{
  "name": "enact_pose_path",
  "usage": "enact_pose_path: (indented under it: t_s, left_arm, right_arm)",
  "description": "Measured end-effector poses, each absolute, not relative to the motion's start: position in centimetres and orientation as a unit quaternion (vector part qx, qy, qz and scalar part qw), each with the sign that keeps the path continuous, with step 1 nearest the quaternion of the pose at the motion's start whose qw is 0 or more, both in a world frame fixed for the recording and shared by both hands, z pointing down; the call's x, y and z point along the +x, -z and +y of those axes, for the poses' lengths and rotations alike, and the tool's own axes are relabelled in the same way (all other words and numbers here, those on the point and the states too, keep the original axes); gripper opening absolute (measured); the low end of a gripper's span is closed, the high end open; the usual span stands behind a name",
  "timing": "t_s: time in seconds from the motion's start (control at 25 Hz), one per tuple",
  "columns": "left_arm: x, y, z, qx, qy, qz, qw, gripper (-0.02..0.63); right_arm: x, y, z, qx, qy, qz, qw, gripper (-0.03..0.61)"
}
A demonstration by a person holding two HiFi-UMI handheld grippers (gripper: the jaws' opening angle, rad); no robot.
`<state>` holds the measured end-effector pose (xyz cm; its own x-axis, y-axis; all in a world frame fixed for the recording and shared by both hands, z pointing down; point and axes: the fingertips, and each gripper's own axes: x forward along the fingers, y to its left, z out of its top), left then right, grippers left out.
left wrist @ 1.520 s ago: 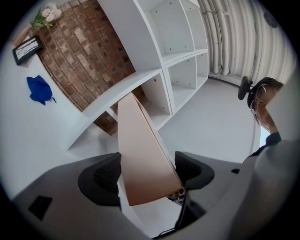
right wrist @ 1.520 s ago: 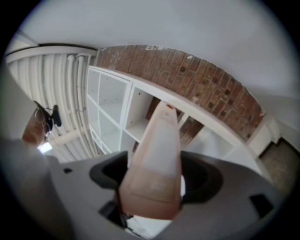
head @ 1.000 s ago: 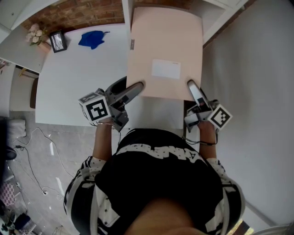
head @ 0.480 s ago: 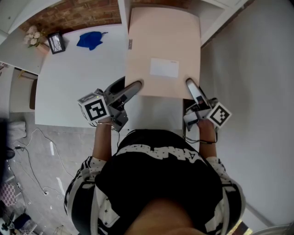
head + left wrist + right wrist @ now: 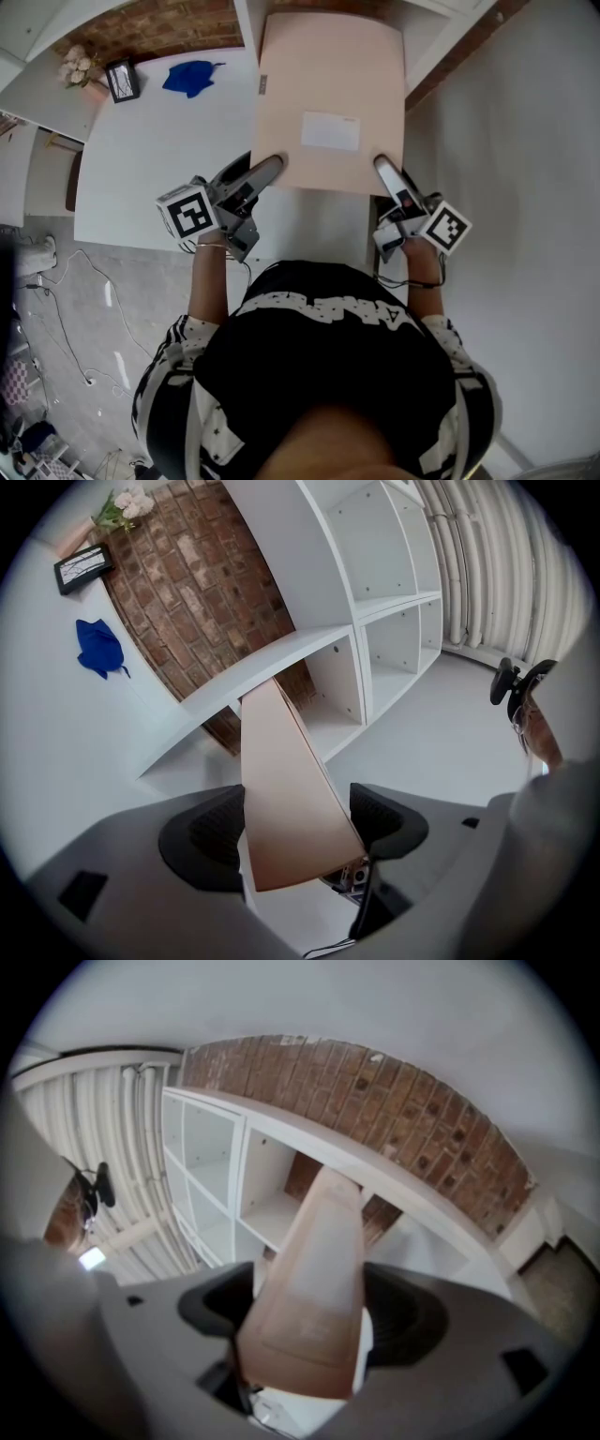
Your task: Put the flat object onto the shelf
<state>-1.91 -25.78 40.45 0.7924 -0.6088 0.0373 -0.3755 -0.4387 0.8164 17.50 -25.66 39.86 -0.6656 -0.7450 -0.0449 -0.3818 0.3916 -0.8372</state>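
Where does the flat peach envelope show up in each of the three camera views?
Head view: the flat peach envelope is at top centre.
Left gripper view: envelope at centre, seen nearly edge-on between the jaws.
Right gripper view: envelope at centre, between the jaws.
Shared landmark: the brick wall.

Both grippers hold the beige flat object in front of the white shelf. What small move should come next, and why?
Probably push the flat object a little further forward, kept level, toward the shelf. The left gripper and right gripper each clamp its near edge, and its far edge appears only at the shelf's front, so it does not yet rest there.
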Motion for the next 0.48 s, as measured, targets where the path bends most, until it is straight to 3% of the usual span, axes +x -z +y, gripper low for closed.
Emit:
enact_pose_path:
  t_s: [0.48]
  left_arm:
    - [-1.4, -39.2, -25.3, 0.831, 0.160, -0.293, 0.446, 0.351]
  right_arm:
    - [17.8, -39.3, -24.4, -0.329, 0.414, 0.827, 0.192, 0.354]
